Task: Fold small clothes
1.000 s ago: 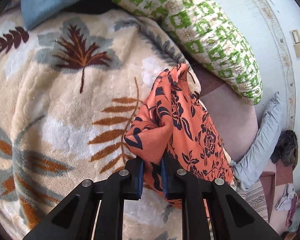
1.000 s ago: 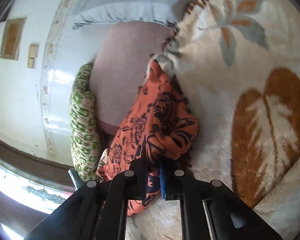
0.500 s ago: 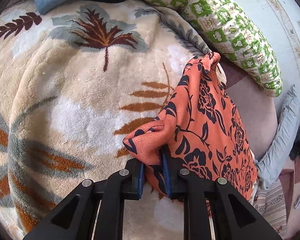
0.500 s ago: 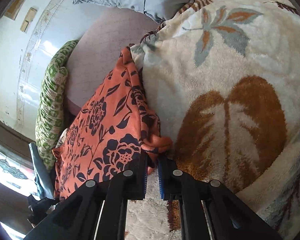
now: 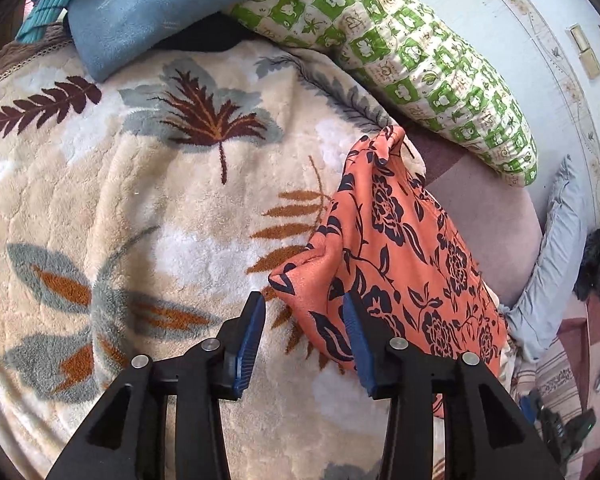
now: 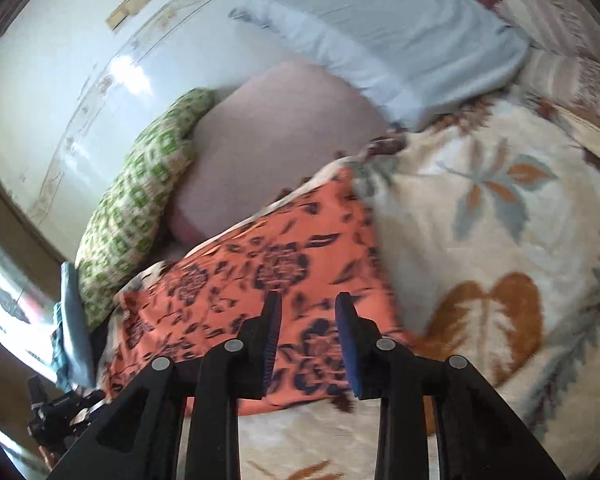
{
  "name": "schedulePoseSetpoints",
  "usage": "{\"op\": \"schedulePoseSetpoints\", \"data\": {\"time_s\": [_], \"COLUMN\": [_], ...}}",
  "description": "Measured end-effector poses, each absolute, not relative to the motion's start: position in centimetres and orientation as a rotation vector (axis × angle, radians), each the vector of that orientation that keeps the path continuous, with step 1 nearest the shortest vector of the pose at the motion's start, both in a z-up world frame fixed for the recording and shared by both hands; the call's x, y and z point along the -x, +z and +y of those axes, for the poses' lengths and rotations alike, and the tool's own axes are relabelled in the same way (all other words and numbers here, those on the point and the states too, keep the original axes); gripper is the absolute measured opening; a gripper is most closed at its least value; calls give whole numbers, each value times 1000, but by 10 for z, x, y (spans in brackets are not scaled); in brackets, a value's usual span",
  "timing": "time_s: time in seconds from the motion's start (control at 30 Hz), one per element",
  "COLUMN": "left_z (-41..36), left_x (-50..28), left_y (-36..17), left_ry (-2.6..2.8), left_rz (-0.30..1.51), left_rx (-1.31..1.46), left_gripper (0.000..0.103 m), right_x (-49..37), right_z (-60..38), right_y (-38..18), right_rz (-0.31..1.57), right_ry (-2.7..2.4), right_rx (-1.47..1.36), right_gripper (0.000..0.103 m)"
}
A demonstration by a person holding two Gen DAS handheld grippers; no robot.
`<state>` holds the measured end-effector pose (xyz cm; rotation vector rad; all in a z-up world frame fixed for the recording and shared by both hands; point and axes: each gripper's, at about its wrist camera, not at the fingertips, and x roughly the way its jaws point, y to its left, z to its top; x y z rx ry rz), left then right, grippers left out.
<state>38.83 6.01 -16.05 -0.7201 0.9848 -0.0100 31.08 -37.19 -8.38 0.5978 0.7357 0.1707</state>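
A plush cream blanket (image 5: 148, 200) printed with brown, rust and grey leaves covered the bed, and the orange garment (image 5: 400, 264) with a dark flower print lay along its edge, one end bunched into a peak. Beyond that edge showed a mauve sheet (image 5: 484, 216), a green-and-white patterned pillow (image 5: 412, 68) against the pale blue wall (image 5: 512, 12), a pale blue pillow (image 6: 388, 36), and a folded blue towel (image 5: 168, 4) at the head of the blanket. The left gripper (image 5: 304, 312) was opening, its blue pads apart, a folded corner of the garment reaching between them while neither pad pressed it. The right gripper (image 6: 308, 312), seen in a blurred view, was likewise opening above the flat spread of the garment, with cloth visible behind the gap and nothing clamped. Two small tan plates sat on the wall.
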Motion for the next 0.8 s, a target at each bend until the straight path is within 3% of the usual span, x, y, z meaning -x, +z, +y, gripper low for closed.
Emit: {"op": "schedulePoseSetpoints", "data": {"time_s": [0.13,0.47,0.5,0.57,0.67,0.8], "left_z": [59,59,58,55,51,43], "left_x": [-396,-409,-411,-412,-416,-417], "left_y": [-163,-173,-175,-180,-184,-183], "left_ry": [-37,-29,-28,-43,-6,21], "left_rz": [1003,1014,1018,1031,1048,1048], "left_rx": [667,561,551,543,515,468], "left_gripper": [43,45,44,43,43,43], "right_x": [-392,-526,-531,-538,-541,-563], "right_z": [-261,-27,-16,4,17,28], "right_y": [-60,-96,-103,-106,-91,-134], "right_rz": [867,1056,1072,1076,982,1172], "right_ry": [439,564,558,568,626,593], "right_rx": [-523,-226,-191,-121,-118,-105], "right_gripper": [44,45,43,3,4,4]}}
